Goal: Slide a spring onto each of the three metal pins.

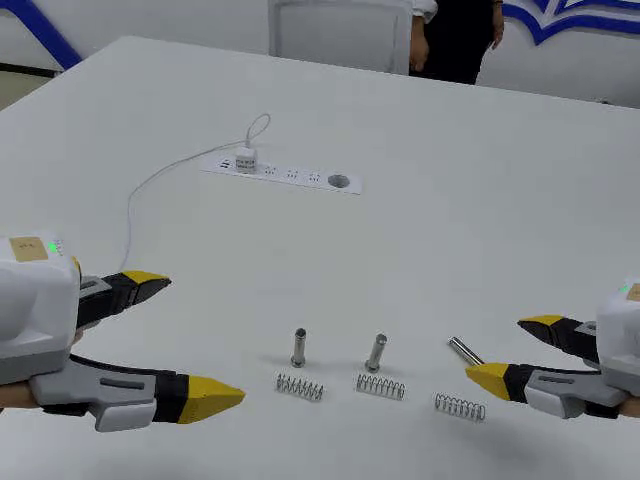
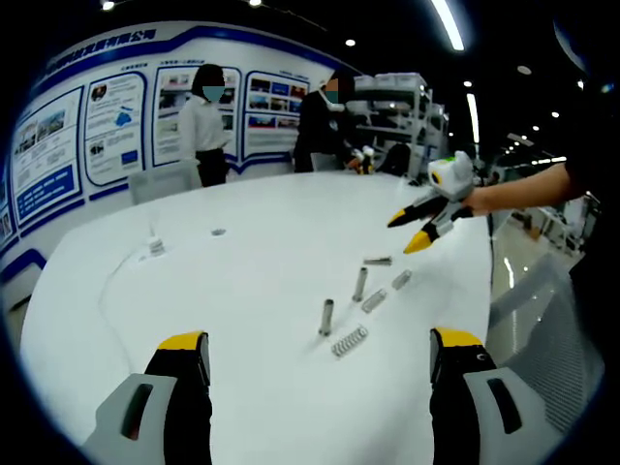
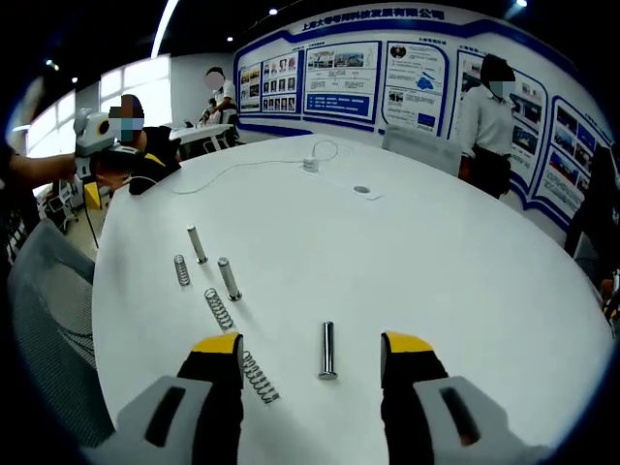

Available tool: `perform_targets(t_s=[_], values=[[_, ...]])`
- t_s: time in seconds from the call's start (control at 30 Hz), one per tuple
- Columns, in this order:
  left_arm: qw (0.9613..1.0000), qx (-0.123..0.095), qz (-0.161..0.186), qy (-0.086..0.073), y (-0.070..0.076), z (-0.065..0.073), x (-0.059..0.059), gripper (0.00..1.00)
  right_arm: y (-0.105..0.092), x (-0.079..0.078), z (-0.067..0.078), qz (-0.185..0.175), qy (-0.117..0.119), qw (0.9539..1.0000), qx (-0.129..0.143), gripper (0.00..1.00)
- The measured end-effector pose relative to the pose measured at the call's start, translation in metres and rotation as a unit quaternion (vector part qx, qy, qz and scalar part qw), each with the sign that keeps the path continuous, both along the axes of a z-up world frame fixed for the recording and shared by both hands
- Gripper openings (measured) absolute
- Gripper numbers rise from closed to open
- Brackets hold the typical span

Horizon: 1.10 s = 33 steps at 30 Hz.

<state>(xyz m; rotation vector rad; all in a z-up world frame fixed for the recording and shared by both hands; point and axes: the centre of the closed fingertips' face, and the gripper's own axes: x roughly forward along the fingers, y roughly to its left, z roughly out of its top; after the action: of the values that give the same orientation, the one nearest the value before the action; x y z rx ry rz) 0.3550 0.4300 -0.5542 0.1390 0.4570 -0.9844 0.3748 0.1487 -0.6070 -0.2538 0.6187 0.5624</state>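
Three metal pins lie in a row near the table's front edge. The left pin (image 1: 298, 347) and the middle pin (image 1: 376, 352) stand upright, while the right pin (image 1: 465, 351) lies on its side. A spring lies just in front of each: left spring (image 1: 299, 387), middle spring (image 1: 381, 387), right spring (image 1: 460, 407). My left gripper (image 1: 195, 338) is open and empty, left of the row. My right gripper (image 1: 505, 348) is open and empty just right of the lying pin (image 3: 328, 350), which sits between its jaws' lines. The nearest spring (image 3: 260, 376) lies by its left jaw.
A white power strip (image 1: 280, 172) with a plugged charger (image 1: 246, 158) and a thin cable (image 1: 150, 190) lies mid-table. A chair (image 1: 340, 30) and a person (image 1: 455, 35) are at the far edge. Other people (image 2: 203, 116) stand by the wall.
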Motion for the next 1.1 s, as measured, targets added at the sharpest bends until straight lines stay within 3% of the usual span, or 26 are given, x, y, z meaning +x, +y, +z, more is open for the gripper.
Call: perform_targets(t_s=[0.53, 1.1], values=[[1.0, -0.001, 0.001, 0.0, -0.002, -0.001, -0.003, 0.96, 0.004, 0.011, -0.014, -0.003, 0.014, 0.9999, -0.008, 0.5], [0.9997, -0.01, 0.016, 0.016, 0.004, -0.011, -0.006, 0.95, 0.0, 0.02, -0.035, -0.023, 0.041, 0.9988, -0.012, 0.41]])
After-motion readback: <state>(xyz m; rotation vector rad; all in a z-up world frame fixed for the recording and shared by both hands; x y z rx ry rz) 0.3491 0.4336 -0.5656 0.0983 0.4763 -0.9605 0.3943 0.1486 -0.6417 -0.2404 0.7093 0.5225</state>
